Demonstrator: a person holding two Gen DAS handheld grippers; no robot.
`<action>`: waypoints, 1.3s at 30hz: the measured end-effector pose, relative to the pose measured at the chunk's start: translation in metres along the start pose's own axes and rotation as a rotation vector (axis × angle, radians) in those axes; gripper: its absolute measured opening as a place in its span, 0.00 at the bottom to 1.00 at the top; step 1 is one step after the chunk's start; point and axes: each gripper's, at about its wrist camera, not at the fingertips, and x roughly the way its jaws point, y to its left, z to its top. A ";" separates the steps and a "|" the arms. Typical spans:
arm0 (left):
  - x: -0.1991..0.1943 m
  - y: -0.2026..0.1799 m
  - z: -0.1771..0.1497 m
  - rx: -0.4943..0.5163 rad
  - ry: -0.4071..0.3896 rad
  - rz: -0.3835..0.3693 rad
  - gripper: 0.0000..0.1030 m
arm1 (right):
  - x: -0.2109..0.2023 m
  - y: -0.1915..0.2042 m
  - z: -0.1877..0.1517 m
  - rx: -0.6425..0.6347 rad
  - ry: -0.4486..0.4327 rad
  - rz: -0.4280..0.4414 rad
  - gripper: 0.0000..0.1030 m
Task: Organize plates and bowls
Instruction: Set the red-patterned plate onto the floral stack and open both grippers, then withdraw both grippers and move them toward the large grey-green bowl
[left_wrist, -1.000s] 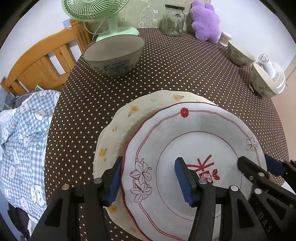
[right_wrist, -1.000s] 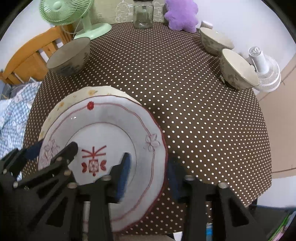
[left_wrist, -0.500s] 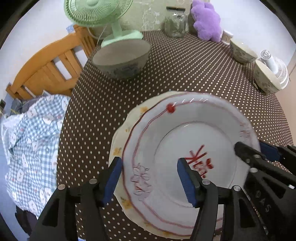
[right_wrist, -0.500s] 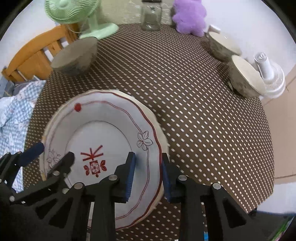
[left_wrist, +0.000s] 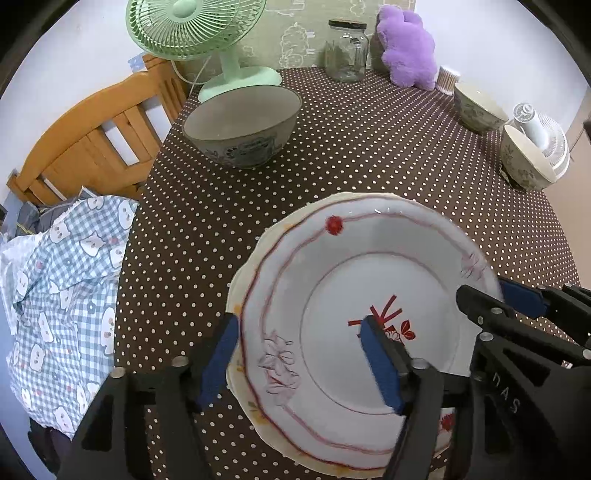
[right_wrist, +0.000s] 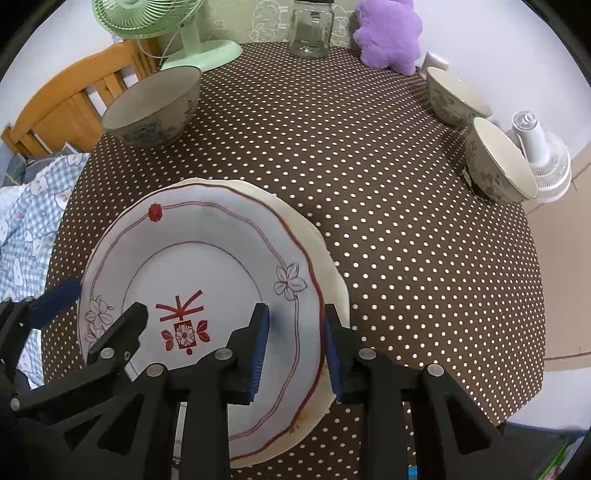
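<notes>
A white plate with red trim lies on a cream flowered plate at the near side of the dotted table. My left gripper straddles the white plate's left rim. Its jaws are opening wide and the pads are clear of the rim. My right gripper straddles the right rim of both plates. Its jaws are easing open, with a gap beside the inner pad. A large grey bowl stands at the far left. Two small bowls stand at the far right.
A green fan, a glass jar and a purple plush toy line the back of the table. A small white fan sits beyond the right bowls. A wooden chair with checked cloth stands to the left.
The white plate has slid left over the cream plate and now sits nearly centred on it. The left jaws have spread wider. The right jaws narrowed around the rim, then eased.
</notes>
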 end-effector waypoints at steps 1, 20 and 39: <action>0.000 0.000 0.000 -0.002 0.003 -0.006 0.74 | 0.000 -0.002 0.000 0.007 -0.004 0.010 0.32; -0.047 -0.006 0.008 0.003 -0.070 -0.052 0.92 | -0.062 -0.025 -0.004 0.098 -0.173 0.077 0.82; -0.070 -0.082 0.040 -0.034 -0.140 -0.071 0.91 | -0.092 -0.115 0.017 0.082 -0.220 0.078 0.82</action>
